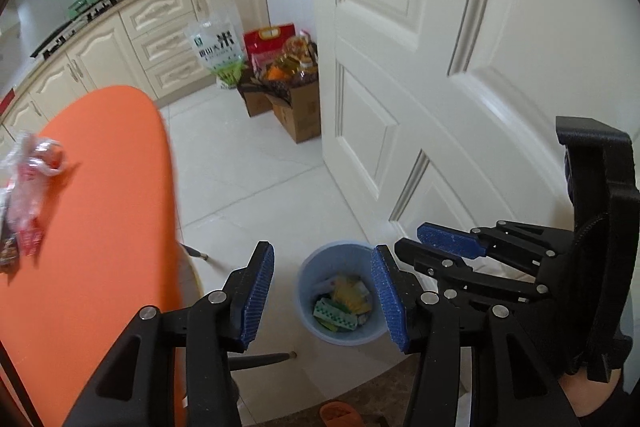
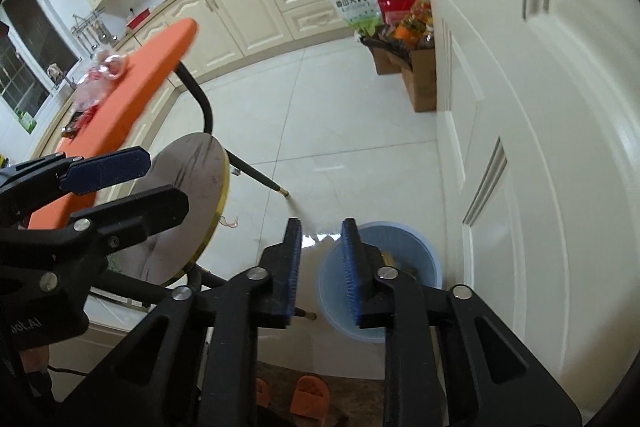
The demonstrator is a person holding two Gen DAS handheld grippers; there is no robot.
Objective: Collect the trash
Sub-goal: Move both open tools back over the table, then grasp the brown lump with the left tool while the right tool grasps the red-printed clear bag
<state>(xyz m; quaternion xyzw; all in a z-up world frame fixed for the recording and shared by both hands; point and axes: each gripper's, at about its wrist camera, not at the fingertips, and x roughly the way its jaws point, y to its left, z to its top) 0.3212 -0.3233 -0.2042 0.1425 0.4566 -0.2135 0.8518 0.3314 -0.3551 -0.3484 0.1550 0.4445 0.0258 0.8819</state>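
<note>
A: Where does the trash stand?

B: Some lies in the blue bin [image 1: 340, 295] on the white floor tiles, at six o'clock in the left wrist view: yellow and green wrappers [image 1: 342, 307] at its bottom. More sits on the orange table [image 1: 104, 211], at nine o'clock: a crumpled clear and red bag [image 1: 28, 183] with dark packets just below it.

A: And the left gripper [image 1: 322, 301]?

B: It hangs over the bin, jaws apart, nothing between the blue pads. The bin shows straight through the gap.

A: The right gripper [image 2: 320, 269]?

B: Its jaws stand a little apart, narrower than the left pair, and empty. In its own view the bin [image 2: 404, 239] lies at five o'clock, partly behind the right-hand finger [image 2: 352, 267]. From the left wrist view this gripper reaches in from three o'clock, just beside the left one.

A: What surrounds them?

B: A white panelled door [image 1: 460, 67] fills the right side, close by the bin. A round dark stool [image 2: 188, 203] with a gold rim stands at eight o'clock in the right view, below the orange table. Cardboard boxes [image 1: 296, 107] of groceries sit at twelve o'clock against the cream cabinets [image 1: 160, 27].
</note>
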